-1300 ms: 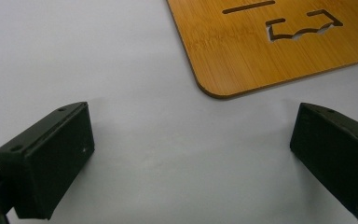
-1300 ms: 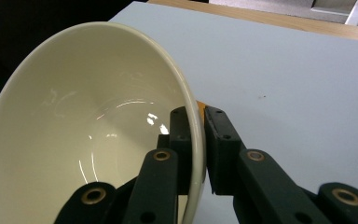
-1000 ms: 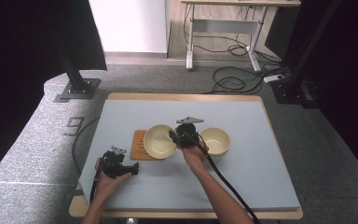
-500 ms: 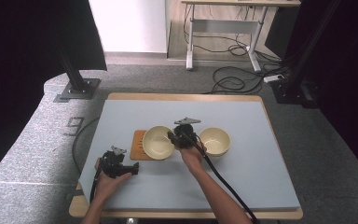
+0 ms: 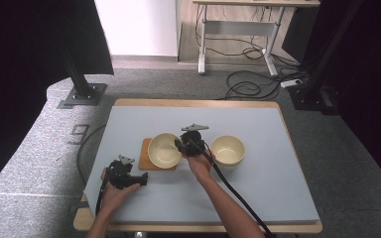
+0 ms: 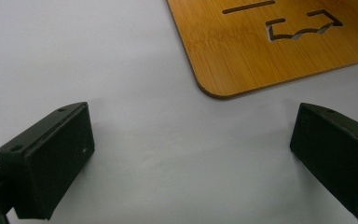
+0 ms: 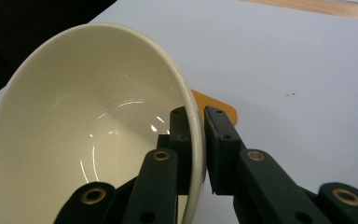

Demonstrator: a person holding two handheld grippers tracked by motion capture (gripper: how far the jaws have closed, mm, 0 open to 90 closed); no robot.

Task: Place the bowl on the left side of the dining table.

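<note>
A cream bowl (image 5: 162,150) sits over a small wooden board (image 5: 145,161) near the table's middle. My right gripper (image 5: 181,146) is shut on the bowl's right rim. In the right gripper view one jaw is inside the bowl (image 7: 88,116) and one outside, pinching the rim between the gripper (image 7: 196,140) pads. A second cream bowl (image 5: 227,149) stands just right of that hand. My left gripper (image 5: 141,179) rests on the table at the front left, open. Its jaws (image 6: 191,154) are wide apart over bare grey table, just short of the board's corner (image 6: 261,56).
The grey table top (image 5: 258,124) has wooden edges. The right gripper's cable (image 5: 233,191) trails back toward the front edge. Beyond the table stand a black stand base (image 5: 82,94), floor cables (image 5: 248,87) and a desk frame.
The right gripper and the bowl it holds have shifted slightly left over the board. The left gripper has stayed where it was.
</note>
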